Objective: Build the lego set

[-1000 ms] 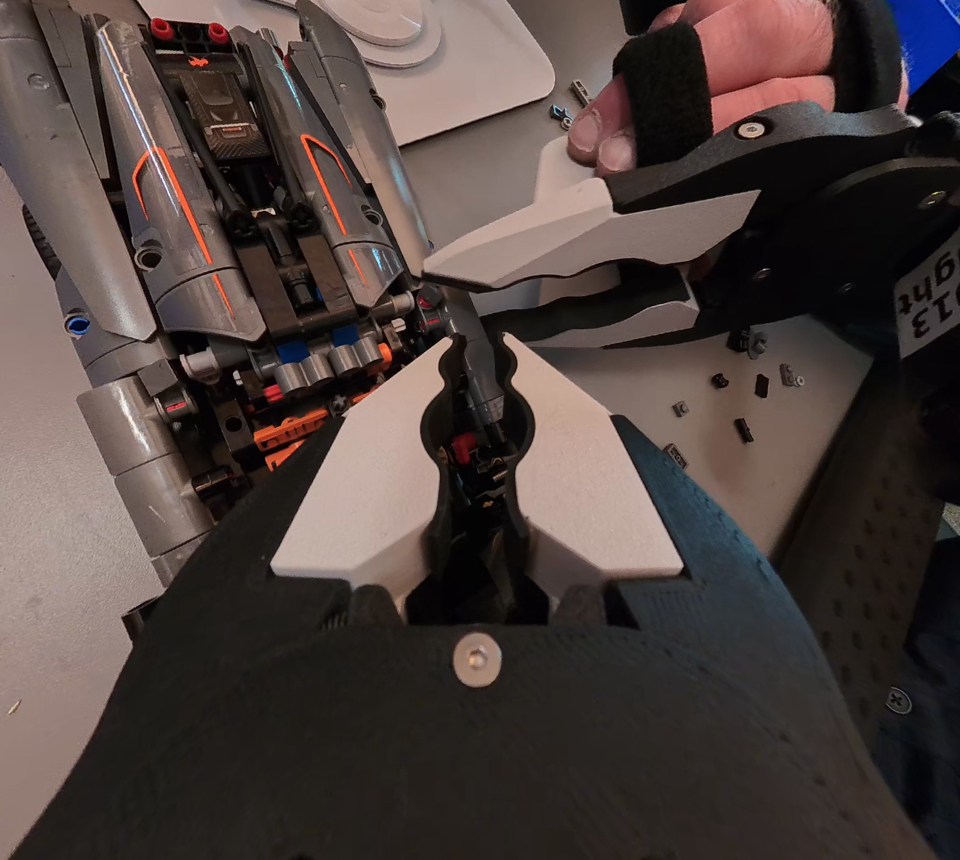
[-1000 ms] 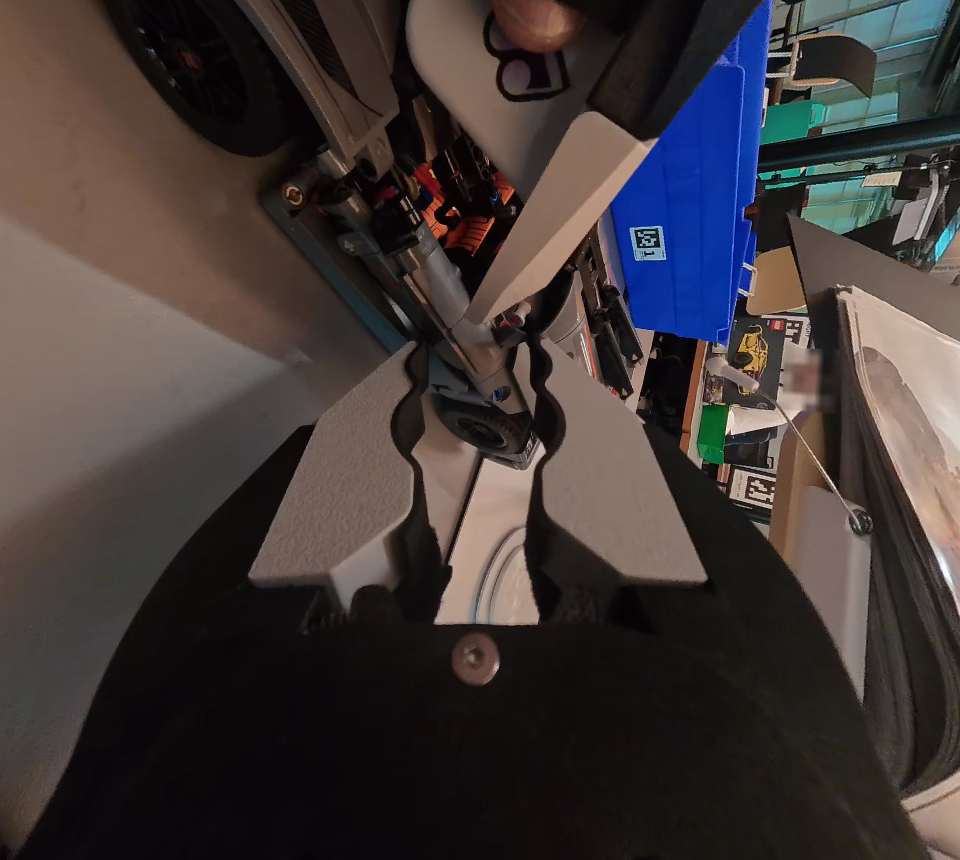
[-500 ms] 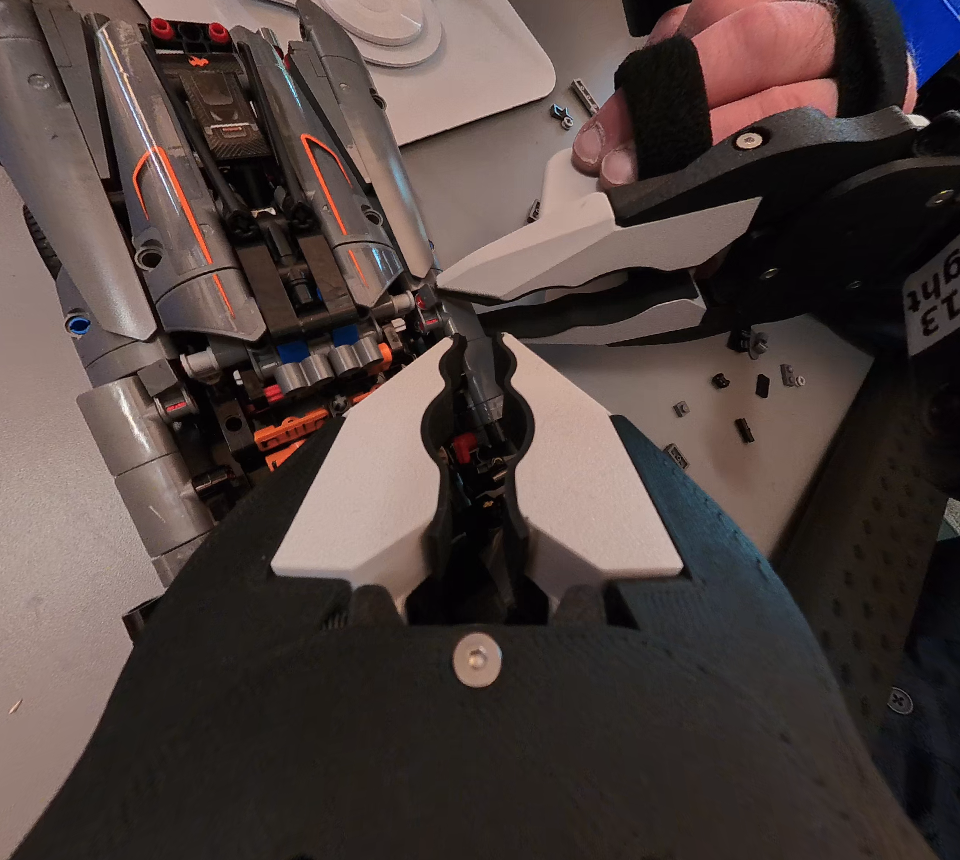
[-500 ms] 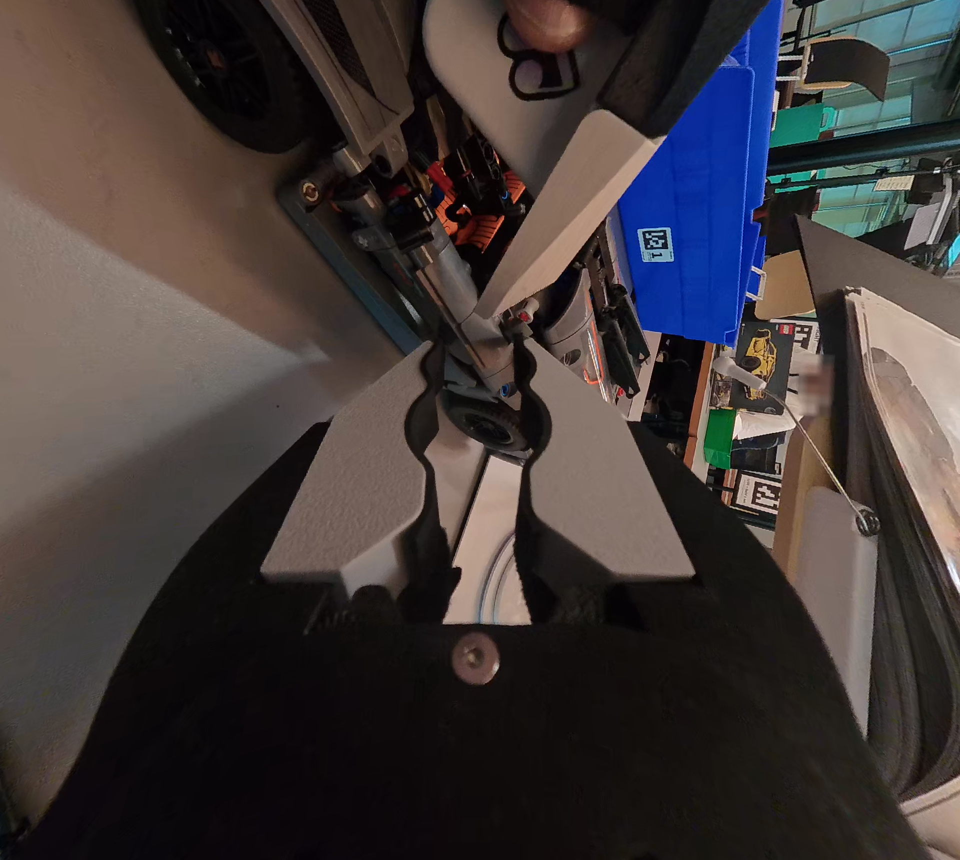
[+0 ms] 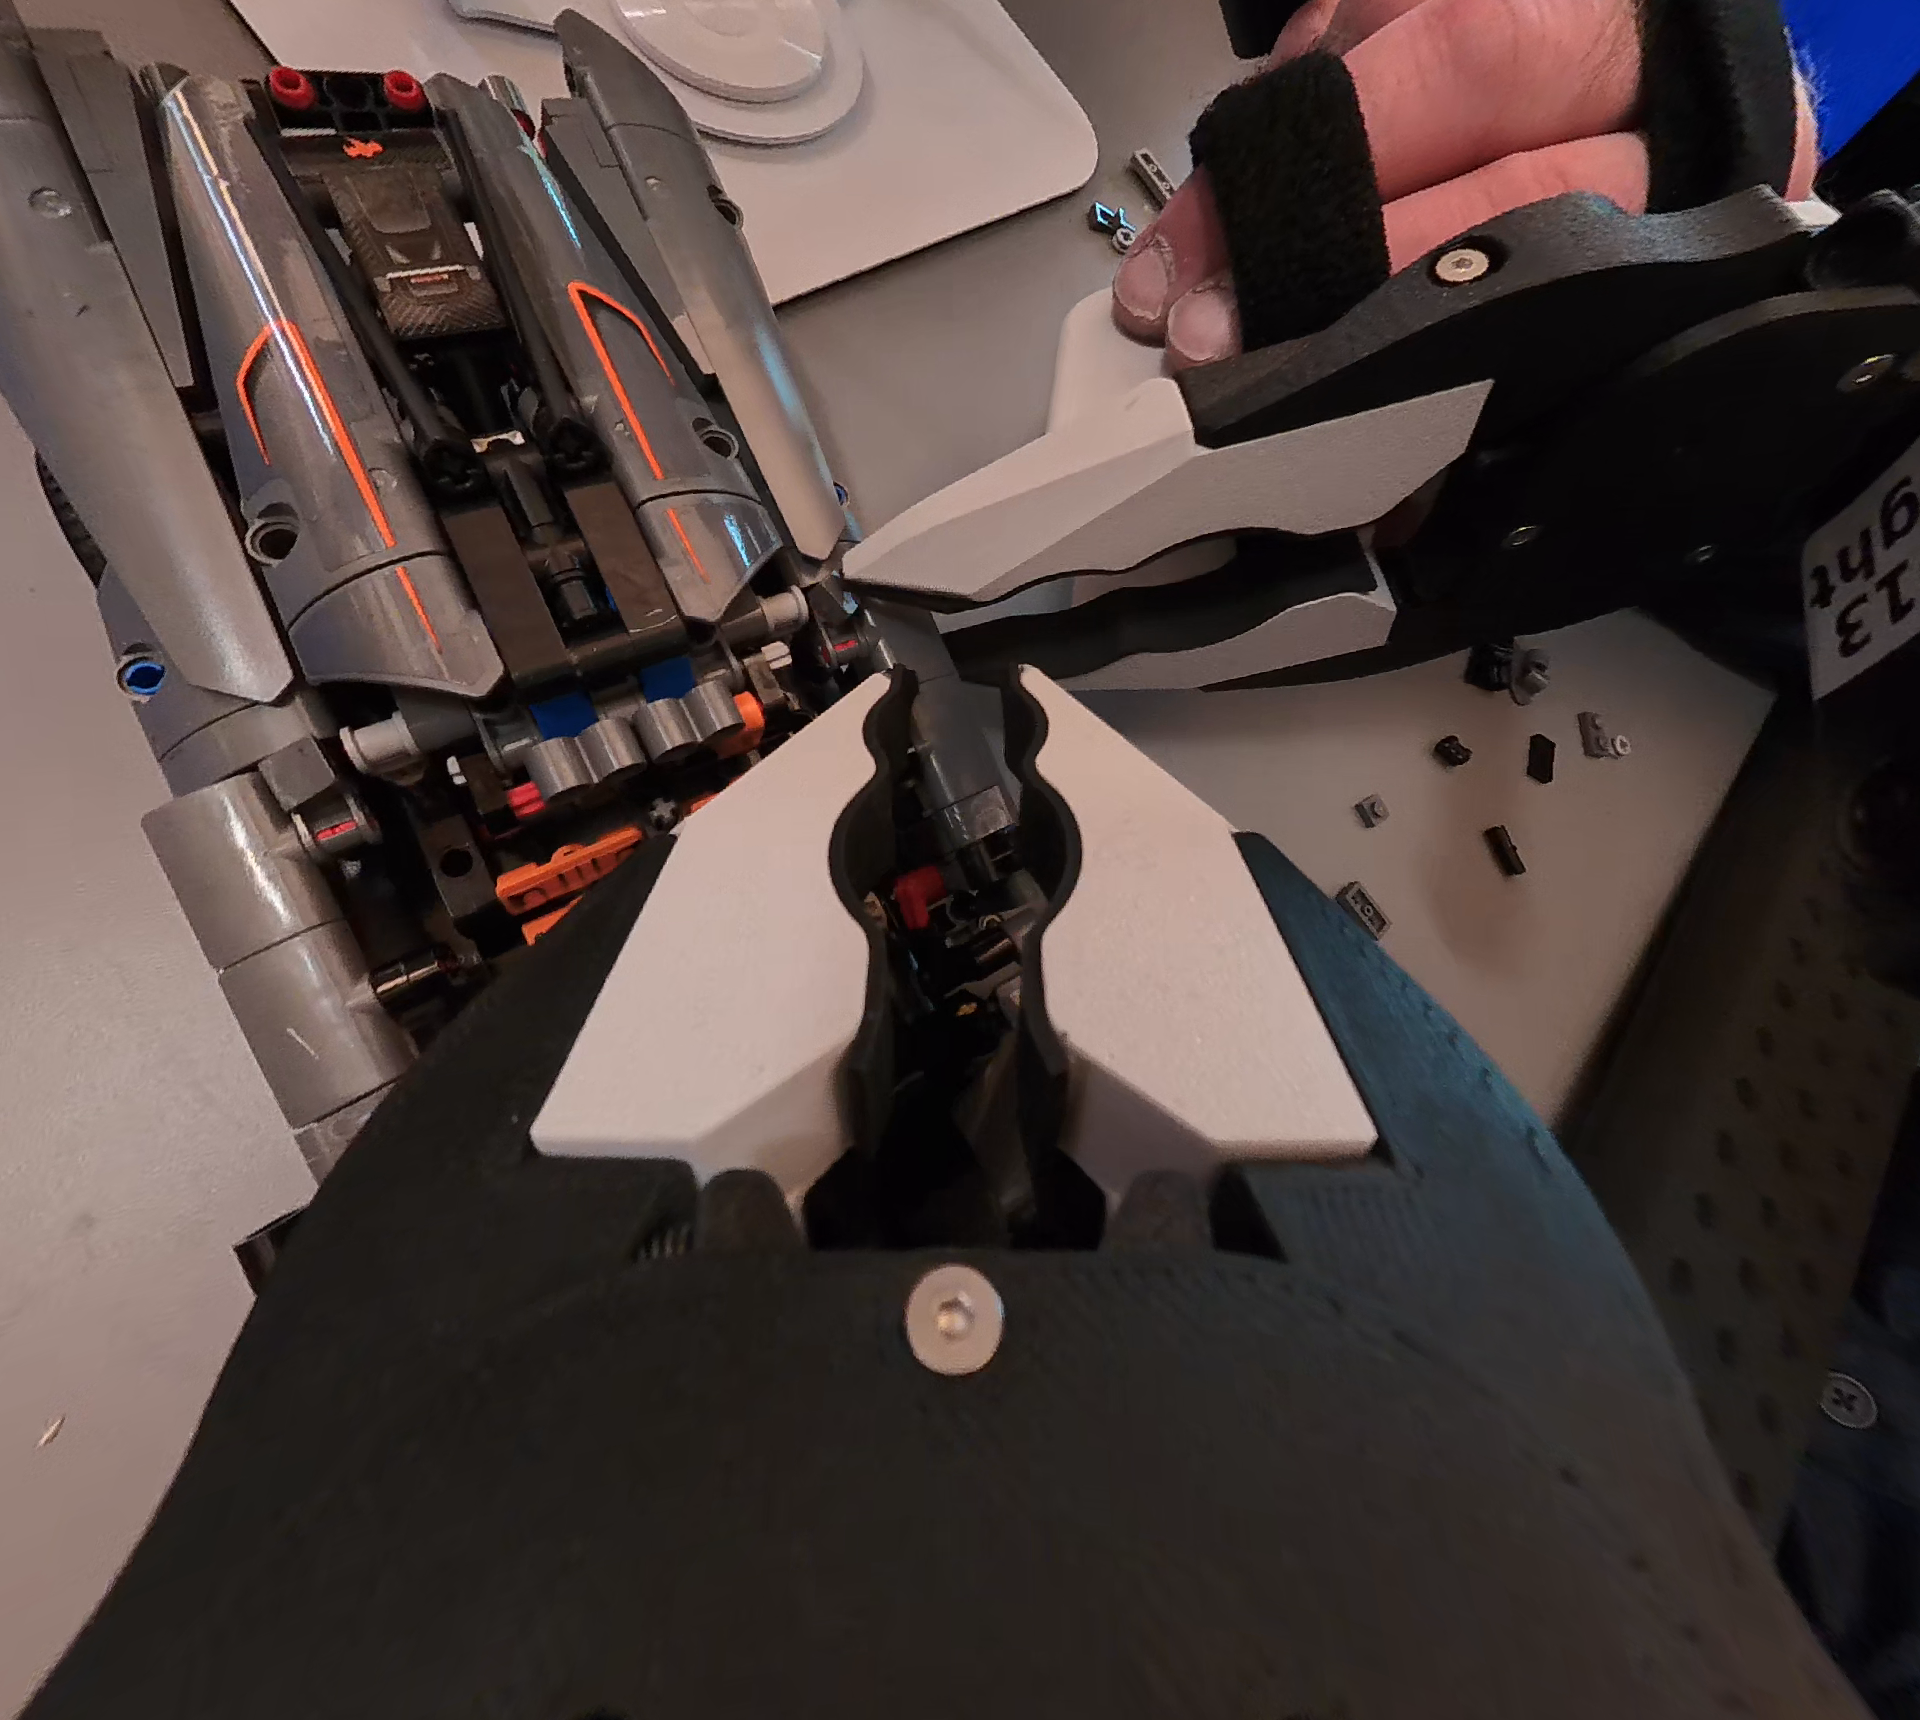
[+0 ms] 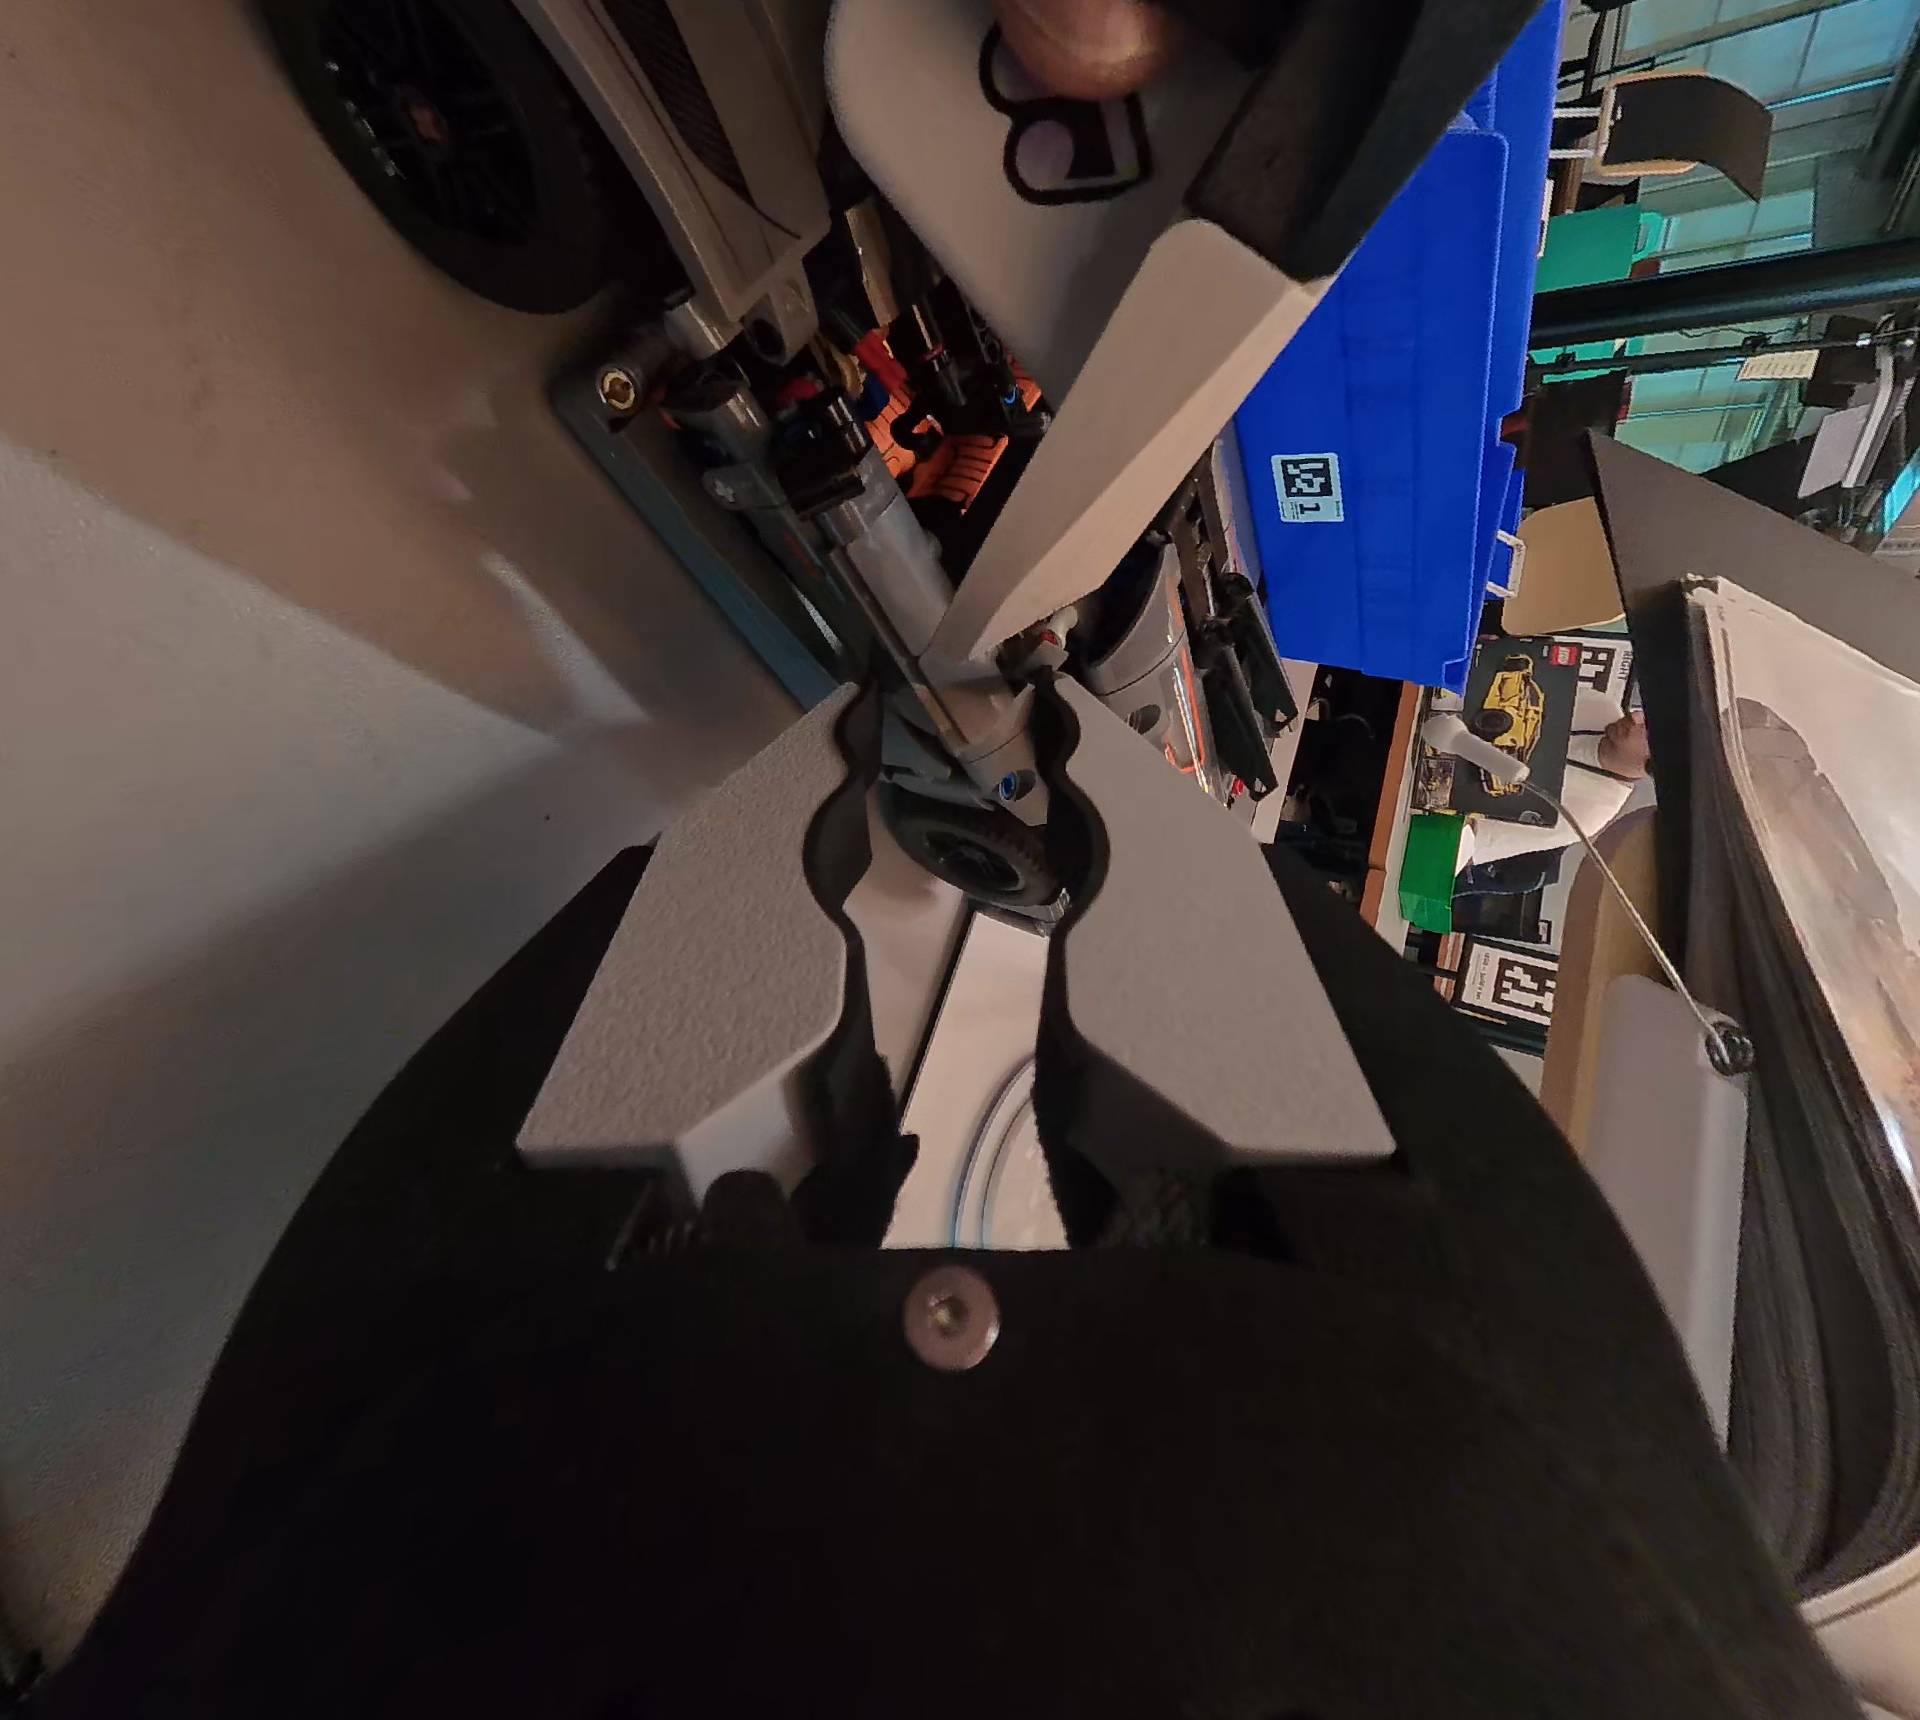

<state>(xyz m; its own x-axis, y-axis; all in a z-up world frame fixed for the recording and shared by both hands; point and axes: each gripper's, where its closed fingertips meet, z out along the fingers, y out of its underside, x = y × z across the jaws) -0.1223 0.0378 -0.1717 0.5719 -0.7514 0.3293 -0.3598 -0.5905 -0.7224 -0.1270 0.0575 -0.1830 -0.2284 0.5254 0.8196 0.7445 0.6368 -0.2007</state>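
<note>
A grey lego car (image 5: 416,475) with orange stripes lies on the table at the left of the left wrist view. Its wheel and side show in the right wrist view (image 6: 436,101). My left gripper (image 5: 958,683) is shut on a grey lego piece (image 5: 961,766) at the car's near right corner. My right gripper (image 5: 904,605) comes in from the right, and its tips meet the same corner just beyond my left fingertips. In the right wrist view my right gripper (image 6: 951,699) is shut on that grey piece (image 6: 966,725). One of the left gripper's fingers (image 6: 1101,465) crosses above it.
A white stand base (image 5: 644,8) sits behind the car. Several small loose pieces (image 5: 1496,756) lie on the table at the right. A blue bin (image 6: 1382,382) stands beyond. A hand (image 5: 1455,112) holds the right gripper. A stack of booklets (image 6: 1818,943) is at the right. The grippers are tip to tip, or close to it.
My right gripper's jaws have narrowed onto the grey piece and drawn back slightly to the right. My left gripper and the car have not moved.
</note>
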